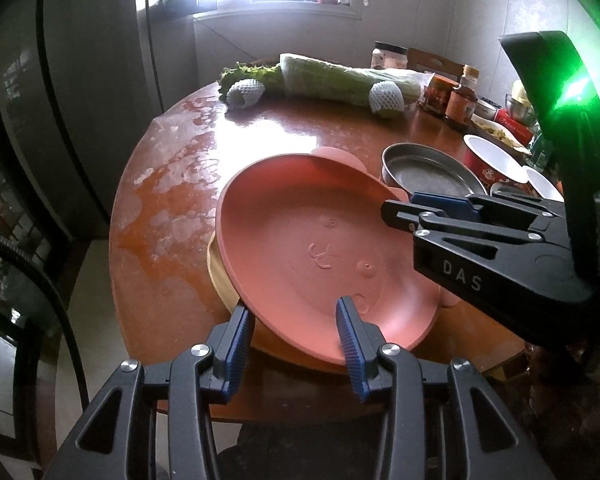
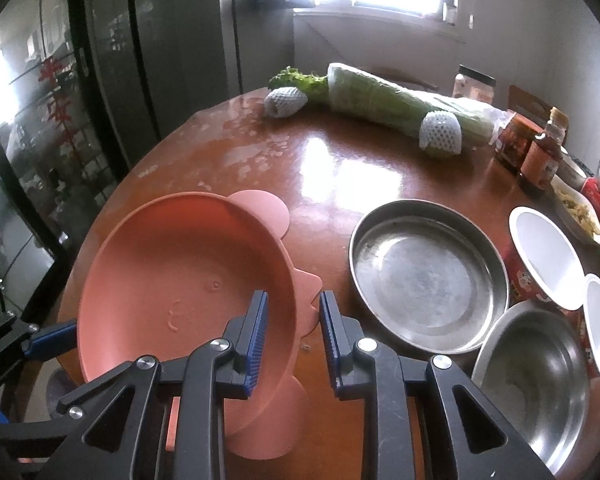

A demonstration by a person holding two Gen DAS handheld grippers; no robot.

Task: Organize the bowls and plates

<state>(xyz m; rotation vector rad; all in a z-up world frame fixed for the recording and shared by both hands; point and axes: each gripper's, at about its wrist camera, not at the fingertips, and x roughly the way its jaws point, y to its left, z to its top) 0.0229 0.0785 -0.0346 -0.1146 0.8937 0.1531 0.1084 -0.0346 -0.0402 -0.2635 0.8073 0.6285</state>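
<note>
Currently the pink plate (image 1: 316, 252) sits tilted at the near left of the round table (image 2: 340, 168), over a yellow plate (image 1: 216, 276) and a paler pink one (image 2: 260, 208). Left gripper (image 1: 296, 320) straddles its near rim, right gripper (image 2: 292, 312) its right rim; whether the pads of either actually press I cannot tell. Judgement: the 2 grippers should lower and level it together, centring it on the stack before letting go, else it may slide off the table edge. Steel pan (image 2: 424, 276), steel bowl (image 2: 536, 384) and 2 white bowls (image 2: 548, 256) wait at right.
</note>
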